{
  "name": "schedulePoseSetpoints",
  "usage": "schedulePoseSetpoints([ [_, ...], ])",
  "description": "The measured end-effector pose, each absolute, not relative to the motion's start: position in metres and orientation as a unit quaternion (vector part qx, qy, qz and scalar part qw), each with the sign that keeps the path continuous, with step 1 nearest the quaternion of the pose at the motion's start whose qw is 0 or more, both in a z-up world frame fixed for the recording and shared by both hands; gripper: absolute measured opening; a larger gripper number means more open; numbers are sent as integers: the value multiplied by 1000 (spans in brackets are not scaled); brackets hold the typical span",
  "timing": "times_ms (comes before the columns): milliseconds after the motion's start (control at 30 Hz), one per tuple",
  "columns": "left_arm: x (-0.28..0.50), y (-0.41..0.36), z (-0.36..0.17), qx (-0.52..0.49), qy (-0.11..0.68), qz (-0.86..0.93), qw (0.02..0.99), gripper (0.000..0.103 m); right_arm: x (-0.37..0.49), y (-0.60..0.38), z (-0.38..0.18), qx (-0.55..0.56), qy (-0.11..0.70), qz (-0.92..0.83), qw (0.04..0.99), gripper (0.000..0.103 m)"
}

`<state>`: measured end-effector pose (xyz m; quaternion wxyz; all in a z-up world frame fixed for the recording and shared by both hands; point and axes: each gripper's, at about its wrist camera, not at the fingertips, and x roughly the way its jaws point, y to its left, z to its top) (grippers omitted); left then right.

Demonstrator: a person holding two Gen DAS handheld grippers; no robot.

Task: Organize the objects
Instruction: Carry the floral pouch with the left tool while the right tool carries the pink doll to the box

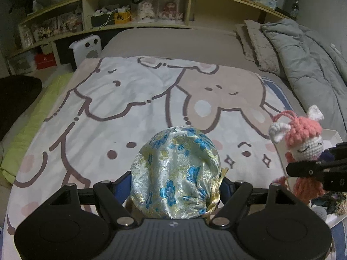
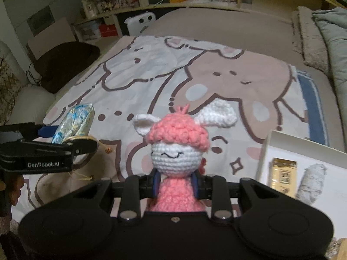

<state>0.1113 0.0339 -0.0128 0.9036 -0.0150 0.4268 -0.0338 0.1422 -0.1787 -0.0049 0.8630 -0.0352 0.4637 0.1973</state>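
My left gripper (image 1: 175, 186) is shut on a silver brocade pouch (image 1: 175, 173) with blue and gold flowers, held above the cartoon blanket (image 1: 130, 95). The pouch also shows at the left of the right wrist view (image 2: 74, 122), in the left gripper (image 2: 54, 138). My right gripper (image 2: 176, 184) is shut on a crocheted doll (image 2: 176, 149) with pink hair, white ears and a pink body. The doll also shows at the right of the left wrist view (image 1: 303, 143), in the right gripper (image 1: 308, 169).
A white box (image 2: 266, 147) at the right holds a gold packet (image 2: 283, 175) and a white knitted item (image 2: 312, 182). Grey pillows (image 1: 303, 60) lie at the far right. A shelf headboard (image 1: 138, 10) stands behind the bed, a white appliance (image 1: 86, 49) beside it.
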Motion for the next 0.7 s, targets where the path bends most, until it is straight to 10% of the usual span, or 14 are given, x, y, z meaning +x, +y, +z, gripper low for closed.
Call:
schedulePoseSetpoints([
  [700, 131, -132, 19, 8, 404, -120, 907, 78, 124, -353, 29, -3, 437, 94, 894, 30],
])
